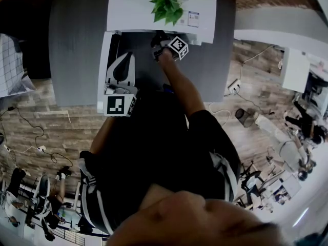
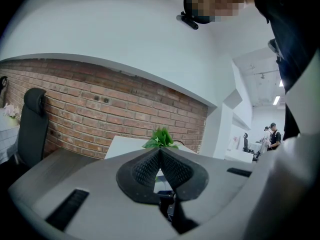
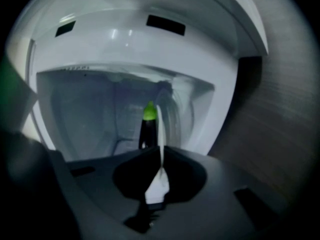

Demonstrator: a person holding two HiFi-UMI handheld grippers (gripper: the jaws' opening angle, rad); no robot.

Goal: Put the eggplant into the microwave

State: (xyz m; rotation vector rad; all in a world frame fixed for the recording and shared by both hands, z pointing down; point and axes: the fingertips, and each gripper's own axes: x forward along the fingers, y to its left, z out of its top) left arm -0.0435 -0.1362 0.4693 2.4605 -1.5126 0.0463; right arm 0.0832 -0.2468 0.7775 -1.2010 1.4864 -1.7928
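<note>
In the right gripper view the eggplant (image 3: 148, 128), dark with a bright green stem end, lies inside the white microwave (image 3: 125, 49), just beyond my right gripper (image 3: 161, 148). Those jaws are shut, with only a thin bright slit between them. Whether the tips touch the eggplant I cannot tell. In the head view the right gripper (image 1: 163, 51) reaches into the microwave's (image 1: 133, 9) dark mouth. The left gripper (image 1: 122, 70) stays beside the open door (image 1: 104, 60). In its own view the left gripper (image 2: 160, 150) is shut and empty.
A green potted plant (image 1: 166, 3) stands on top of the microwave, which sits on a grey table (image 1: 77, 40). A brick wall (image 2: 100, 109) and a dark office chair (image 2: 31, 129) lie beyond. Cables trail over the wooden floor (image 1: 31, 132).
</note>
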